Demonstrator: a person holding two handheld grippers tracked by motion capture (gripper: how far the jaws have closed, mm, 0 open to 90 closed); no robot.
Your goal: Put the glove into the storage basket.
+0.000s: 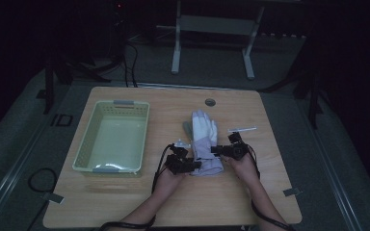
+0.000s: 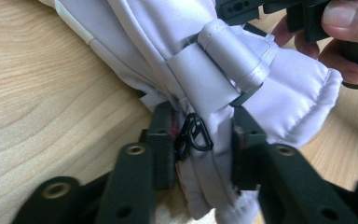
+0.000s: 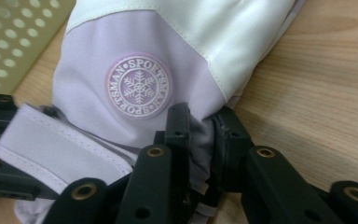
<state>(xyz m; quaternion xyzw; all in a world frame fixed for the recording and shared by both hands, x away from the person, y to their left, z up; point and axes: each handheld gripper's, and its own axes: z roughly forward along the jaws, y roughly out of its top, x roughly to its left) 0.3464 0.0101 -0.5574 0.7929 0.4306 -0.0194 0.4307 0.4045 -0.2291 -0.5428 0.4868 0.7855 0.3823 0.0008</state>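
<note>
Hand-held grippers (image 1: 200, 161) hiding glove (image 1: 203, 132) cuff.

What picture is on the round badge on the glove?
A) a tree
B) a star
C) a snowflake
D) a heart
C: the right gripper view shows the badge on the glove with a white snowflake in its middle, ringed by the word SPORTSMAN.

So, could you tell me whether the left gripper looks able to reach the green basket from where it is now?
Probably yes: bare table lies between the left gripper and the basket, but it is shut on the glove cuff, so the glove would come along.
</note>
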